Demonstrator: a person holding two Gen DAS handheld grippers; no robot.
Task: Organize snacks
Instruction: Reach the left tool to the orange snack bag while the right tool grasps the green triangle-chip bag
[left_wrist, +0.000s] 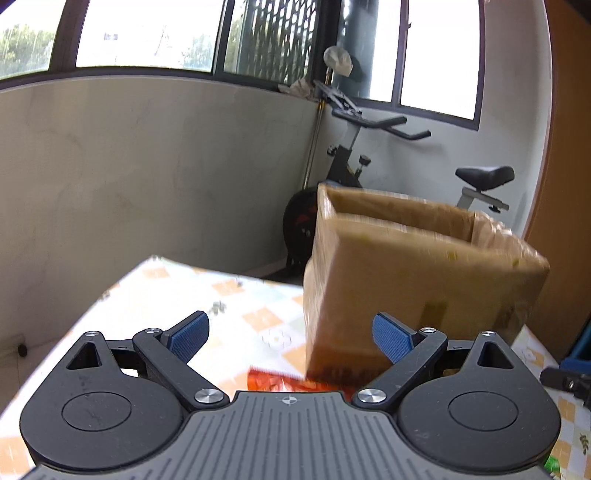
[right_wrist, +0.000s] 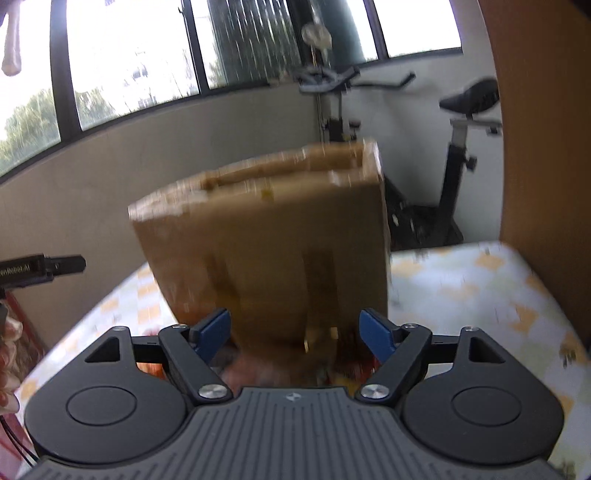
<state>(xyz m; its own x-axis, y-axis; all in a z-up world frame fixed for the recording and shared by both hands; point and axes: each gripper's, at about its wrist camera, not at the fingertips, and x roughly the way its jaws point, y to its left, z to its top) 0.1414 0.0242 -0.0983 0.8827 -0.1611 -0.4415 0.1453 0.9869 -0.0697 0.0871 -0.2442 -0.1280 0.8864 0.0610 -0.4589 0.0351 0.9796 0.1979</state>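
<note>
1. A black device (right_wrist: 40, 269) at the left edge of the right wrist view carries white lettering. Only the tail of it shows, something like "…Rebot.AI"; the start is cut off.
2. The box (left_wrist: 417, 273) has dark print low on its front in the left wrist view, too blurred to read.
3. A red packet (left_wrist: 280, 382) lying at the box's foot shows printed markings, but none of it can be made out.
</note>
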